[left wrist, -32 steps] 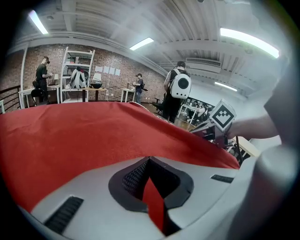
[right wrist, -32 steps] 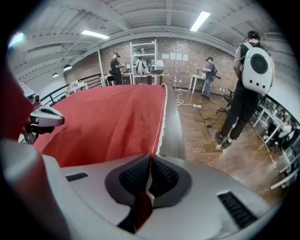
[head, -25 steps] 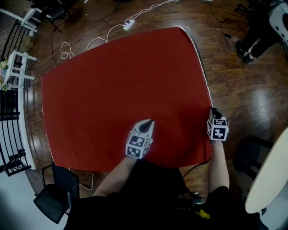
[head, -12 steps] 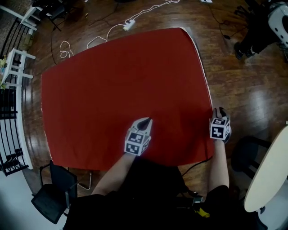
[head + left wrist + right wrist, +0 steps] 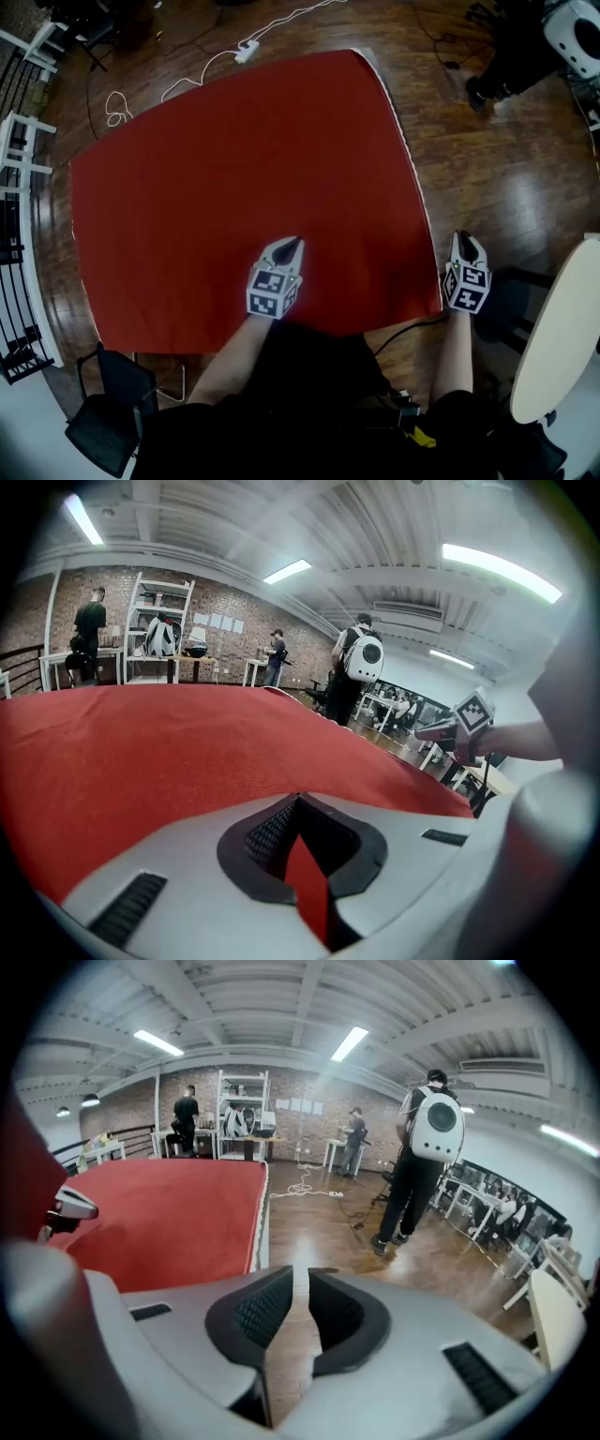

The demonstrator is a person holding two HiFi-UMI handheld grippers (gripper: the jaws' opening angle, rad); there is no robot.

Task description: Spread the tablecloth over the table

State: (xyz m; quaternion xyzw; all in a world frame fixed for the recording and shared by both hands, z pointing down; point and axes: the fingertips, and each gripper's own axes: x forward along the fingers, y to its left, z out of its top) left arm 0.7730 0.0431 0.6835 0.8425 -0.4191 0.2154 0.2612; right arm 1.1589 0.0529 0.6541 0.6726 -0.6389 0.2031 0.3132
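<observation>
The red tablecloth (image 5: 234,178) lies flat across the table, which it hides; near its front edge the left gripper (image 5: 289,244) sits tip-down on it, jaws closed with a sliver of red cloth nipped between them; off the right edge, over the wooden floor (image 5: 506,169), the right gripper (image 5: 466,238) hangs clear, jaws just narrowing, a slim gap, nothing inside.
</observation>
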